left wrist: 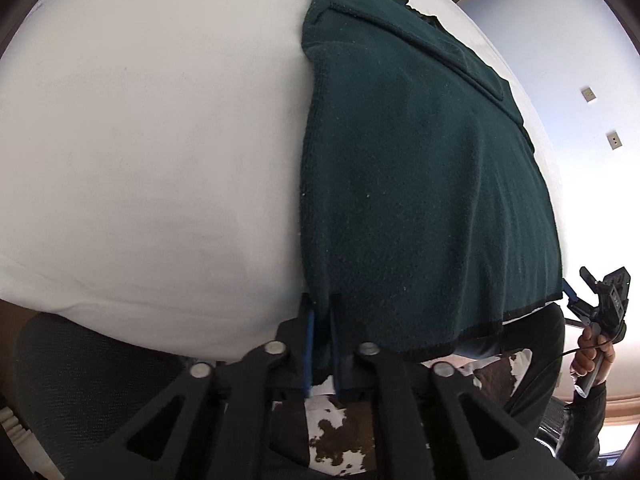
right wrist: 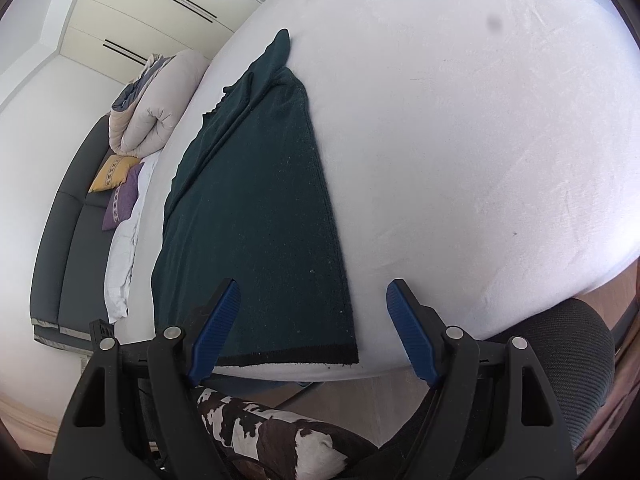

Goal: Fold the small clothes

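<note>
A dark green garment (left wrist: pixel 420 184) with a black hem lies folded lengthwise on a white bed sheet (left wrist: pixel 152 140). My left gripper (left wrist: pixel 322 312) is shut on the hem's near left corner, and cloth shows between its blue pads. In the right wrist view the same garment (right wrist: pixel 260 216) runs away from me, its hem at the sheet's (right wrist: pixel 460 140) near edge. My right gripper (right wrist: pixel 313 286) stands open over the hem's near right corner, one pad above the cloth and the other above bare sheet. That right gripper (left wrist: pixel 576 296) also shows at the far right of the left wrist view, held by a hand (left wrist: pixel 592 356).
A rolled beige duvet (right wrist: pixel 160 108), a yellow pillow (right wrist: pixel 112 172) and a purple pillow (right wrist: pixel 124 200) lie at the far left by a dark headboard (right wrist: pixel 60 232). A black mesh chair (right wrist: pixel 568 360) is at the near right. Cow-patterned fabric (right wrist: pixel 272 436) lies below the grippers.
</note>
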{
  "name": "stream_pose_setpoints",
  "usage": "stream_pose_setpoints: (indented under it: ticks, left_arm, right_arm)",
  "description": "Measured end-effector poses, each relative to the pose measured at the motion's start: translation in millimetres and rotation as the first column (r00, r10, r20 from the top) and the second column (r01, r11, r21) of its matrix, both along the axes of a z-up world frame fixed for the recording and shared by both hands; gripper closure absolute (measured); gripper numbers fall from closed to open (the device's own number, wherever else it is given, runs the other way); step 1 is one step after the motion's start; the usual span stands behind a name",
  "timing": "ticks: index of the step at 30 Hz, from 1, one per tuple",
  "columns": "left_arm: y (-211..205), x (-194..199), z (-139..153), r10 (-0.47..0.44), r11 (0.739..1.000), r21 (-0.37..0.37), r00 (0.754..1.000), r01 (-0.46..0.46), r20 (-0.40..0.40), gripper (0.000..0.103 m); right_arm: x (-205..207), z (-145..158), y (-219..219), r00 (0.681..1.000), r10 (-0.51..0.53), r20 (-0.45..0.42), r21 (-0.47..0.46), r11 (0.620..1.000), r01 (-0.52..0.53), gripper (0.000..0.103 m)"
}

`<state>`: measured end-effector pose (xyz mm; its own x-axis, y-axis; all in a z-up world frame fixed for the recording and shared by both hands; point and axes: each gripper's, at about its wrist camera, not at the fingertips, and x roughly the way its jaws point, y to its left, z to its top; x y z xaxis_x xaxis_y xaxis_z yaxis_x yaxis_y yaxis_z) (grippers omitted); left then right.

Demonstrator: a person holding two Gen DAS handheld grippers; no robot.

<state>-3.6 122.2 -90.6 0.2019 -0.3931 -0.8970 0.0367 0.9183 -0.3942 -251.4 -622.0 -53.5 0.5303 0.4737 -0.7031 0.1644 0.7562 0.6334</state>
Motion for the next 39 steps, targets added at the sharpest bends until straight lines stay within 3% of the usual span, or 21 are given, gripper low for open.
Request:
stream_pose_setpoints:
  ticks: [6,14,17,18,20,21,26,33,39]
  left_arm:
    - [4.5,-4.4,2.6,0.010,1.000,-0.014,1.000,-0.010,0.018,0.098]
    - [21.0,-11.1,7.4,0.056,0.991,-0.122,0.998,-0.051,0.034,0.098]
    - [23.9,-13.6,6.9,0.068,0.987,-0.147,0.997,-0.061,0.037,0.098]
    - [24.7,-13.8,6.4,0.072,0.986,-0.154,0.997,-0.066,0.036,0.098]
    - [24.3,-13.4,5.9,0.084,0.982,-0.175,0.996,-0.076,0.036,0.098]
    - [23.9,-13.3,5.9,0.091,0.979,-0.187,0.995,-0.083,0.035,0.098]
    - [31.2,-15.0,11.9,0.119,0.953,-0.285,0.992,-0.104,0.036,0.098]
    - [39.6,-14.1,34.2,0.155,0.895,-0.434,0.984,-0.102,0.087,0.098]
    - [45.3,-8.2,51.3,0.209,0.847,-0.518,0.970,-0.117,0.122,0.098]
  right_arm:
    - [-0.2,-6.2,-8.3,0.997,0.011,-0.076,0.008,1.000,-0.010,0.033]
    - [10.7,-20.8,3.6,0.987,0.072,-0.146,0.071,0.996,-0.063,0.052]
    - [14.1,-26.1,4.1,0.987,0.060,-0.151,0.099,0.994,-0.046,0.065]
    - [14.3,-27.6,4.0,0.986,0.056,-0.155,0.107,0.993,-0.039,0.075]
    - [14.1,-27.9,6.1,0.986,0.061,-0.155,0.107,0.993,-0.044,0.083]
    - [14.1,-26.7,8.7,0.985,0.070,-0.156,0.091,0.994,-0.056,0.093]
    - [12.5,-9.7,13.7,0.991,0.091,-0.101,0.082,0.993,-0.083,0.097]
    - [19.3,27.6,13.3,0.995,0.079,0.066,0.213,0.973,-0.092,0.097]
    - [33.1,33.8,18.8,0.994,0.069,0.088,0.237,0.968,-0.088,0.097]
